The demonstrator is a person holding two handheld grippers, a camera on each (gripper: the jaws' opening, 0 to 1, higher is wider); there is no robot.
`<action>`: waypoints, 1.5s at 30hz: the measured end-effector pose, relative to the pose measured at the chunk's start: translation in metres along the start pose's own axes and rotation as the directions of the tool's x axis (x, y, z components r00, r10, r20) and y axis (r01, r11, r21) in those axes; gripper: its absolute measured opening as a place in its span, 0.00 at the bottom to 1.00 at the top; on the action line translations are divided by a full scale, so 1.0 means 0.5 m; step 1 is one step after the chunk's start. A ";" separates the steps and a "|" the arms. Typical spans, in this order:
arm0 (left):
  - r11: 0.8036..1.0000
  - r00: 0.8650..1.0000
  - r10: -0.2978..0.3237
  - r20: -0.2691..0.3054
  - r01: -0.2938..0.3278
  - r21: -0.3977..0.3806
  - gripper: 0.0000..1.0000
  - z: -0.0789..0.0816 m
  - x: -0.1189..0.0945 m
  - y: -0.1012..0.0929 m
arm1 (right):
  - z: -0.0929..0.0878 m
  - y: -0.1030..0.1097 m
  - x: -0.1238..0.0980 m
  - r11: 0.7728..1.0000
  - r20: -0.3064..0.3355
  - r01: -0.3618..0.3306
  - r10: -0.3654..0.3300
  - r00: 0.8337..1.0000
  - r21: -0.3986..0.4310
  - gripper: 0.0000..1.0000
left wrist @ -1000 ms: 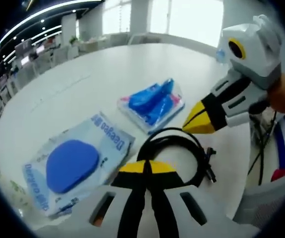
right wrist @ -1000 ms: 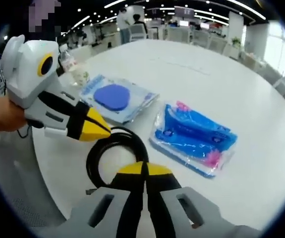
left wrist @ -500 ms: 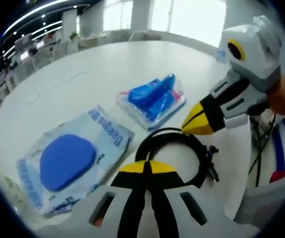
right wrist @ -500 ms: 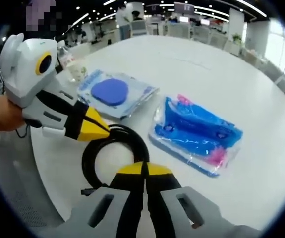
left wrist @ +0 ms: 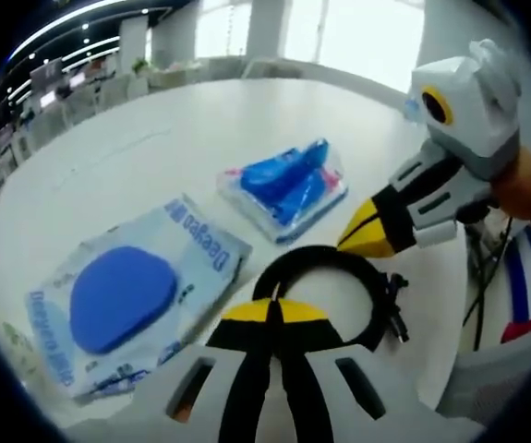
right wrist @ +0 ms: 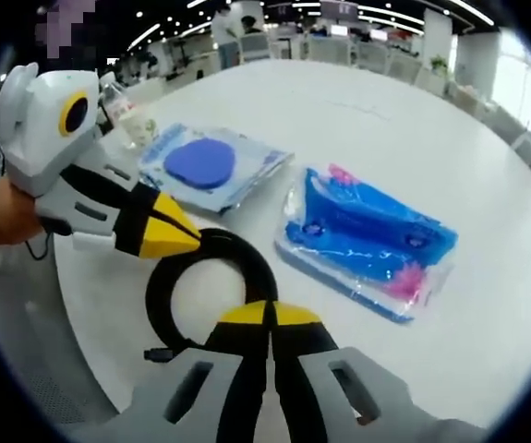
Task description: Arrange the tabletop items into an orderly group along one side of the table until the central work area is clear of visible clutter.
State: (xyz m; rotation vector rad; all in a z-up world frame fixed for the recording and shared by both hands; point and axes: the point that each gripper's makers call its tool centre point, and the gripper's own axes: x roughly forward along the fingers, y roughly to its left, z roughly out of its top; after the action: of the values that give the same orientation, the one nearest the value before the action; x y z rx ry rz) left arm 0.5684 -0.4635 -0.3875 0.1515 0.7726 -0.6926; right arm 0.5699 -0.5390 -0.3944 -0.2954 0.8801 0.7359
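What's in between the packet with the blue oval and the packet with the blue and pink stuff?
Only bare white table lies between the oval packet and the blue-and-pink packet, seen in the right gripper view.

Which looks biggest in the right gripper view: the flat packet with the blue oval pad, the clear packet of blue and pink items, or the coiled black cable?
1. Clear packet of blue and pink items.
2. Flat packet with the blue oval pad and coiled black cable: alike; the cable lies nearer the camera, so unsure.
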 end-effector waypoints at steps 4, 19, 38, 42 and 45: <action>1.000 1.000 0.003 0.005 -0.003 0.003 0.00 0.000 0.001 0.000 | 0.000 0.000 0.000 1.000 0.001 0.002 -0.002 1.000 0.002 0.01; 1.000 1.000 0.011 0.025 -0.012 0.013 0.00 0.002 0.002 -0.001 | 0.000 0.000 -0.001 1.000 0.003 0.018 -0.018 1.000 -0.009 0.01; 0.999 0.998 0.010 0.061 -0.013 0.043 0.00 0.030 -0.024 -0.009 | 0.022 -0.004 -0.043 0.998 0.051 0.064 -0.064 0.997 -0.009 0.01; 0.999 0.997 0.015 0.081 -0.019 0.048 0.00 0.040 -0.044 -0.004 | 0.039 0.007 -0.059 0.997 0.077 0.074 -0.072 0.994 -0.020 0.01; 0.999 0.996 0.017 0.089 -0.021 0.048 0.00 0.040 -0.056 -0.003 | 0.044 0.017 -0.067 0.997 0.087 0.077 -0.074 0.993 -0.031 0.01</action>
State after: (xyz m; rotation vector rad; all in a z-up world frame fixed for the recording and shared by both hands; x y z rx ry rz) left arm 0.5651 -0.4573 -0.3539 0.1710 0.6688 -0.6960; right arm 0.5630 -0.5370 -0.3539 -0.3232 0.7715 0.6895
